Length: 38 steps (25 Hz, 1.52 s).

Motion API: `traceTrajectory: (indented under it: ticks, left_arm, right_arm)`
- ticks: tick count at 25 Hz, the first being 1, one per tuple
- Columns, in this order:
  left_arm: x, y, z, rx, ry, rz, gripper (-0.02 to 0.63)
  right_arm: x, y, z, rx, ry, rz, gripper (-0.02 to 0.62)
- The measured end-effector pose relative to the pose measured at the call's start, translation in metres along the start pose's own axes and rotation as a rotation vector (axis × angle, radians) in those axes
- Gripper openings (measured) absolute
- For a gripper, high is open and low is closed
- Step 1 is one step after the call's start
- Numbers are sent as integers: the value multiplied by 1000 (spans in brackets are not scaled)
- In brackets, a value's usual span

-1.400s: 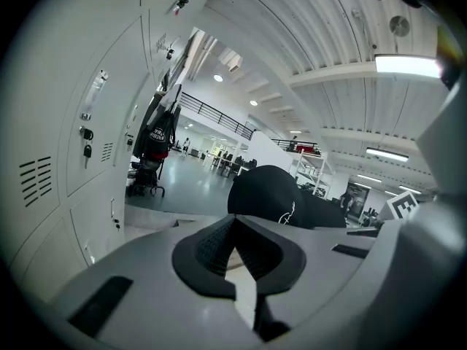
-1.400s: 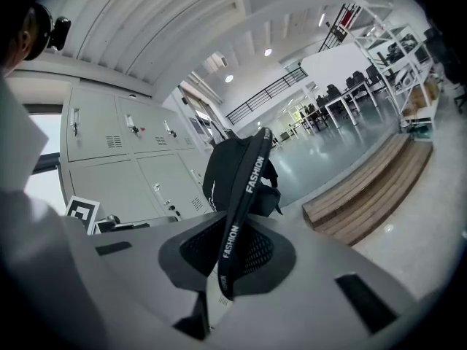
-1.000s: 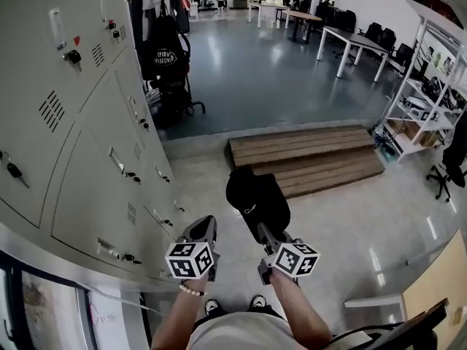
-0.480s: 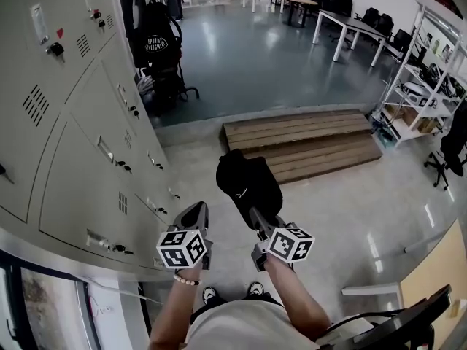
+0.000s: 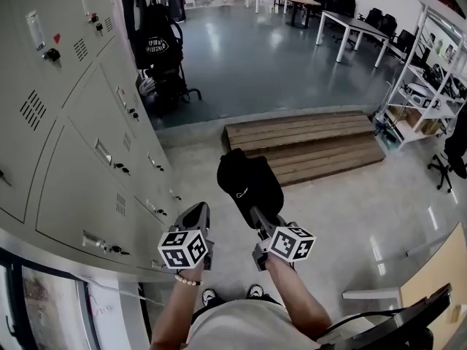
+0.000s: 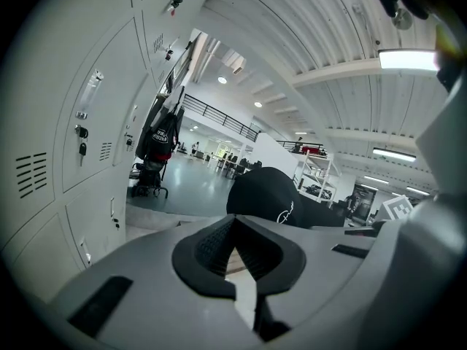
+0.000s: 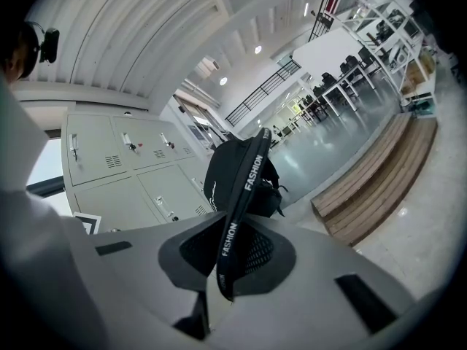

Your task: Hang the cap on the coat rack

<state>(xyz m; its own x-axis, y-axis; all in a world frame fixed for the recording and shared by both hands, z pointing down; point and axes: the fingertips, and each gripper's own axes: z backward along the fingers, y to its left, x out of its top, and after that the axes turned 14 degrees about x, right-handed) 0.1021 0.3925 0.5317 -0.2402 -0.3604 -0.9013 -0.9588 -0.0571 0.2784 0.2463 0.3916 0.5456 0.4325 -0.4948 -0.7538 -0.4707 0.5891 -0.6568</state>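
Looking steeply down, head view: right gripper (image 5: pixel 255 216) clamped on the black cap (image 5: pixel 248 181), cap raised in front of the person, over pale floor. Left gripper (image 5: pixel 195 211) just beside it on the left, apart from the cap, jaws drawn together on nothing. Grey lockers (image 5: pixel 73 122) filling the left side. Coat rack (image 5: pixel 188 93) well beyond the cap, past the far end of the lockers, laden with a black bag (image 5: pixel 155 42). Wooden platform (image 5: pixel 306 141) on the floor behind the cap.

Left gripper view: dark pads (image 6: pixel 211 243) meeting at the tips, with nothing caught between them. Cap above and to the right, clear of the jaws, a small white logo on its crown. Lockers rising on the left, bag and rack far off beside them.

Right gripper view: jaws closed on the edge of the cap's brim, white lettering "FASHION" printed twice along that edge. Crown of the cap standing above the jaws. Lockers at left, platform at lower right.
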Motion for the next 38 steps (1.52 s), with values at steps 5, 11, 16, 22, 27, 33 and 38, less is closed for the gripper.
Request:
traceTrajectory:
  ticks: [5, 11, 16, 22, 27, 33, 38]
  left_arm:
    - [3, -7, -4, 8, -8, -1, 5]
    - [-2, -11, -4, 16, -7, 8, 3]
    - [-5, -16, -3, 31, -11, 17, 3]
    - [-12, -20, 0, 67, -16, 30, 3]
    - [-21, -35, -2, 73, -14, 20, 5]
    - [-30, -35, -2, 106, -10, 26, 5]
    - [-29, -20, -18, 129, -7, 40, 3]
  right_arm:
    - [7, -6, 1, 13, -1, -3, 18]
    - [7, -11, 6, 20, 9, -14, 18]
    - [7, -14, 12, 35, 25, -20, 18]
    - [3, -23, 19, 59, 53, -34, 18]
    - [4, -35, 31, 66, 66, -42, 18]
    - [0, -46, 32, 79, 90, -58, 18]
    - [-1, -56, 15, 87, 105, -71, 18]
